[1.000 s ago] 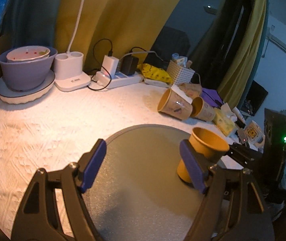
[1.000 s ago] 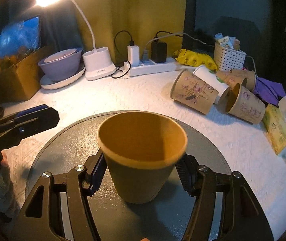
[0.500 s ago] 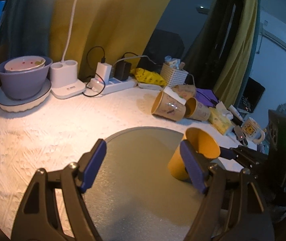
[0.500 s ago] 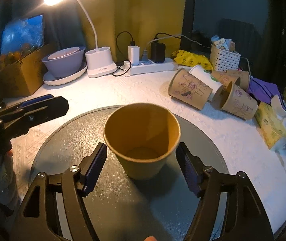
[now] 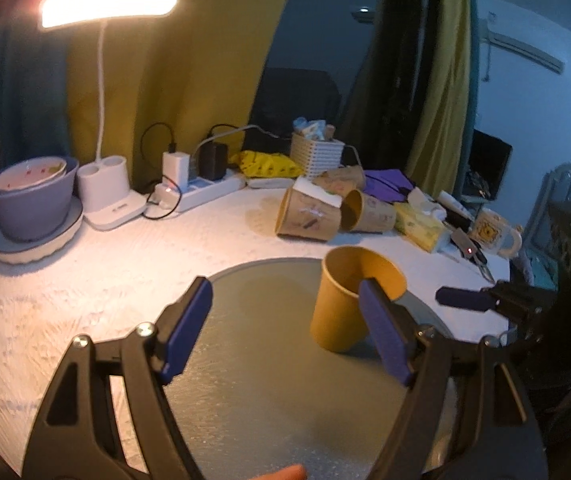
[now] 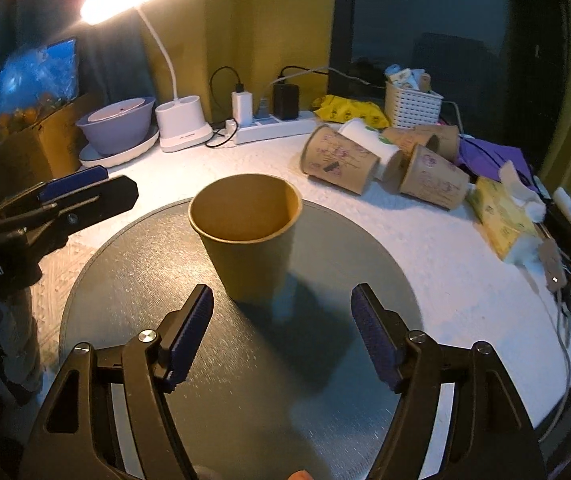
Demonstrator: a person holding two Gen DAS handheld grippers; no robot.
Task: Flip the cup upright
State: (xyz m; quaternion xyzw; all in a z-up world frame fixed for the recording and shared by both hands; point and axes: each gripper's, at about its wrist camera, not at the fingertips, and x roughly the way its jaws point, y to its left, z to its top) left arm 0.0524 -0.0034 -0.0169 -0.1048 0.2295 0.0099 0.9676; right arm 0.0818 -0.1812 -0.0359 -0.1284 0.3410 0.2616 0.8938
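Right gripper [image 6: 282, 336]: jaws spread wide, empty. Just ahead of it, clear of both fingers, the single yellow cup [image 6: 247, 236] stands upright, mouth up, on the round grey mat [image 6: 365, 264]. Left gripper [image 5: 285, 328]: likewise wide, empty, the cup beside its right finger.

Judged light, thin-walled paper, easily crushed; grip gently mid-wall. Further off, about five printed cups [image 6: 339, 159] lie on the table [image 6: 445, 248].

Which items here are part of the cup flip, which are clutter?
Job: plain yellow paper cup, upright on round grey mat; open right hand-held gripper.

Clutter: printed brown paper cups lying on their sides, white desk lamp, purple bowl, white woven basket.
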